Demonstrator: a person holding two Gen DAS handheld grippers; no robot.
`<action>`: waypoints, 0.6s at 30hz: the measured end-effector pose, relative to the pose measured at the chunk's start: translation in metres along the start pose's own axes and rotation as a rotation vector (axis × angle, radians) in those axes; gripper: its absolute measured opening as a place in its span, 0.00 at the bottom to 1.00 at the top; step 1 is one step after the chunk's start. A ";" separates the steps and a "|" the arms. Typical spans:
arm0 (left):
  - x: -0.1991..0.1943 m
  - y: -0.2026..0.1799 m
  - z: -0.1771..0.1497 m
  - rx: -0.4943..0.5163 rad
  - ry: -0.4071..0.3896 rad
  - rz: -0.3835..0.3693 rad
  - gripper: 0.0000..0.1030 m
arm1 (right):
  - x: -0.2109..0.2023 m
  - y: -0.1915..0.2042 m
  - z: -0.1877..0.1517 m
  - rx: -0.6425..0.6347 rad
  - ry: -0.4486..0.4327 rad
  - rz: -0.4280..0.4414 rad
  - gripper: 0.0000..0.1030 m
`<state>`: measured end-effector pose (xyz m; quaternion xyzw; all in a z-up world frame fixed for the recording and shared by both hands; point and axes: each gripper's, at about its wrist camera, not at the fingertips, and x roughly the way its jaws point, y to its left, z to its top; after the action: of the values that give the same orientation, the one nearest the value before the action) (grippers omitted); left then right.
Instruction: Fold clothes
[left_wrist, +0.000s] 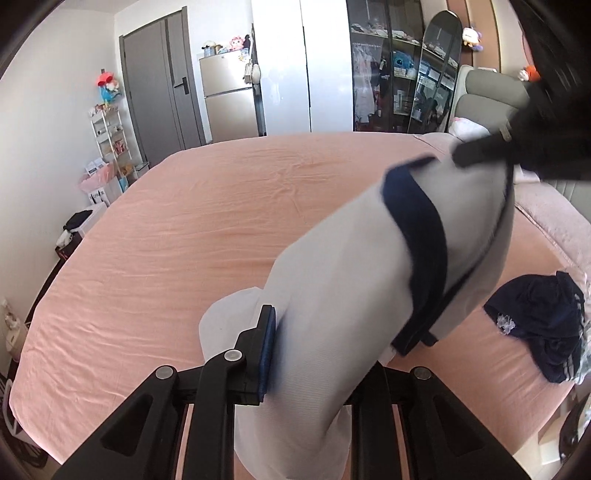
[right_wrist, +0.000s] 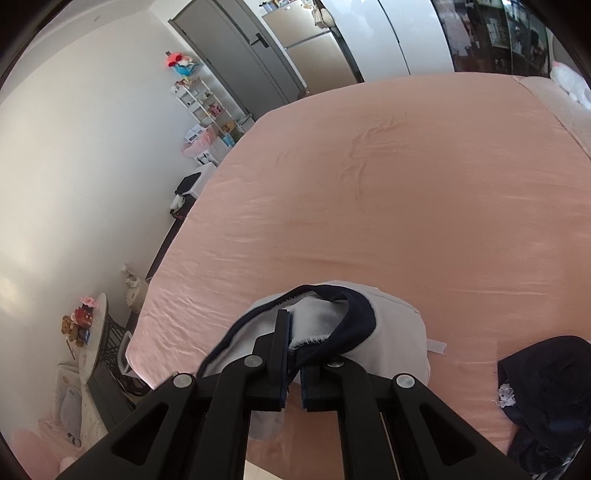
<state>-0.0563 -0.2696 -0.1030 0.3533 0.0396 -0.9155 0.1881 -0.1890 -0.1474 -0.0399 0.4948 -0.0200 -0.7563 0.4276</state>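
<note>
A white knit garment with navy-blue trim (left_wrist: 354, 266) hangs stretched between the two tools above a wide bed covered by a salmon-pink wrinkled sheet (left_wrist: 192, 229). On the sheet near the right-hand edge lies a crumpled dark navy garment with a frayed white patch (left_wrist: 539, 325), apart from the white one; in the right wrist view the same heap (right_wrist: 550, 398) sits just right of the tool. Beyond the bed stand a grey door (left_wrist: 162, 77), a silver two-door fridge (left_wrist: 231, 96) topped with plush toys, a white wire shelf rack (left_wrist: 109, 136) against the wall, and glass-fronted dark cabinets (left_wrist: 388, 70) — all well clear of the cloth. A grey padded headboard (left_wrist: 484, 92) and a pale pink quilted cover (left_wrist: 554, 221) edge the far right side.

The left gripper (left_wrist: 306, 354) is clamped on the lower end of the white garment: its left finger with a blue pad (left_wrist: 267, 350) presses the fabric, while the cloth drapes over and hides the opposite finger. From there the garment rises, blurred, toward the upper right, where the right gripper (left_wrist: 476, 149) pinches its top edge.

In the right wrist view the right gripper (right_wrist: 293, 369) has its fingers drawn close together on the navy-trimmed edge of the white garment (right_wrist: 391, 325), which bunches just ahead of the fingertips — the zip teeth show along the trim to the left.
</note>
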 end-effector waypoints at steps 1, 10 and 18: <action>-0.003 0.004 0.001 -0.003 0.001 -0.005 0.17 | 0.001 -0.002 -0.003 -0.006 0.004 -0.002 0.03; -0.008 0.007 0.012 -0.010 -0.014 -0.021 0.17 | 0.011 -0.018 -0.037 -0.112 0.028 0.005 0.13; -0.011 0.009 0.014 -0.022 -0.012 -0.057 0.17 | 0.006 -0.019 -0.072 -0.245 0.052 0.068 0.29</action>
<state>-0.0547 -0.2772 -0.0845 0.3442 0.0585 -0.9222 0.1663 -0.1464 -0.1114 -0.0895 0.4574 0.0669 -0.7251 0.5104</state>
